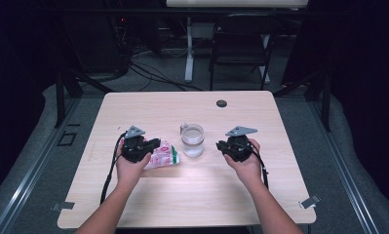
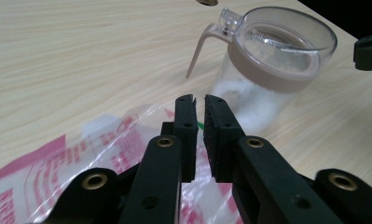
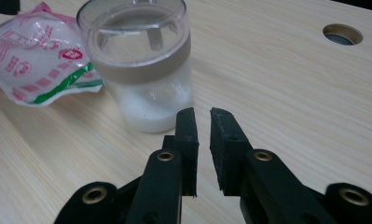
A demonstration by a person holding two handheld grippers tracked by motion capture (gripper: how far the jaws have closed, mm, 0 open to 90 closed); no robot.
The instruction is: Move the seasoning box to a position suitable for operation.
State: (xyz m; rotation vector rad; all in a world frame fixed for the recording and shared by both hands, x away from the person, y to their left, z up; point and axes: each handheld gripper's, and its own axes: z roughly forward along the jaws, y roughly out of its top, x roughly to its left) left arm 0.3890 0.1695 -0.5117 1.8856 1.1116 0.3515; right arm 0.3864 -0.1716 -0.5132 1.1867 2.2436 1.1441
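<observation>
My left tongs (image 2: 199,100), nearly closed and empty, hover over the pink-printed clear plastic pouch (image 1: 164,156) on the bench (image 1: 192,204). My right tongs (image 3: 202,114), narrowly parted and empty, face the clear lidded jar (image 1: 192,140) standing between both hands.

We see a clear jar (image 1: 192,140) standing upright near the middle of the table, with a tan band around its upper part, an open top and a slim tan handle-like arm (image 2: 200,49) sloping down from a clear tab at its rim. White grainy powder fills its lower part and dusts the inner wall. Just beside it, on the left in the high view, lies a soft plastic bag (image 1: 164,156), flat on the tabletop. We make out clear film printed in pink and red, a green stripe along one edge (image 3: 62,86) and a round red mark. Whether bag and jar touch, we cannot tell
</observation>
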